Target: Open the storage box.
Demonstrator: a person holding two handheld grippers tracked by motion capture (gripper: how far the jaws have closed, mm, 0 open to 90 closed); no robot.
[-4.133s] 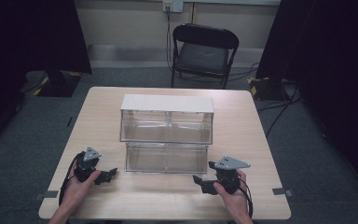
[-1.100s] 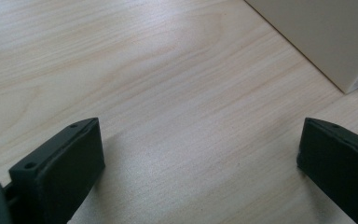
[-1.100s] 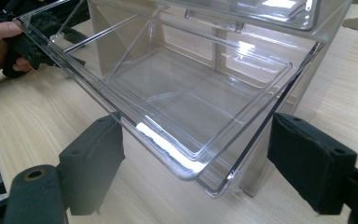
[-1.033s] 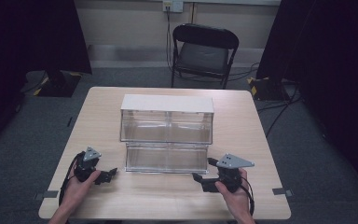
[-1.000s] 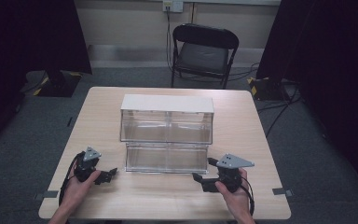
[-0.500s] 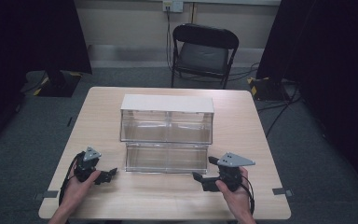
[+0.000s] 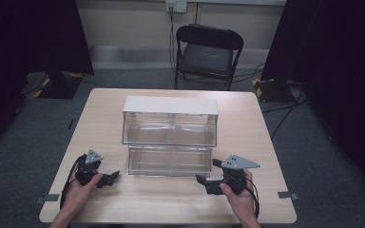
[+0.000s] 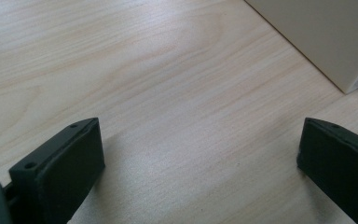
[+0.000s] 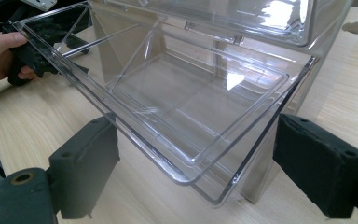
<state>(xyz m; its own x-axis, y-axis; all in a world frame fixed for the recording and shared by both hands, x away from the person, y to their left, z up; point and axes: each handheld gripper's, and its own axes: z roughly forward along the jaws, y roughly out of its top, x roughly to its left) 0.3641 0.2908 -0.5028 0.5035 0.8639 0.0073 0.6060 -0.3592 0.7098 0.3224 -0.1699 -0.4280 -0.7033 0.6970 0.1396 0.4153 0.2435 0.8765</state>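
Little has moved: the right gripper [image 7: 208,184] has edged slightly, jaws wide apart by the pulled-out clear drawer [image 9: 177,112] of the plastic drawer unit [image 7: 170,121] mid-table [image 7: 171,209]. Left gripper [image 7: 110,178] rests gaping, empty. Drawer looks light, rigid, slippery; its front rim seems the best hold. No readable writing.

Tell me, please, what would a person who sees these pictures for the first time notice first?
Most striking is the clear plastic drawer unit in the middle of the wooden table, with its lower drawer pulled out toward the person and empty. At the near edge, the left gripper and the right gripper rest open on either side of that drawer. Behind the table stands a black folding chair.
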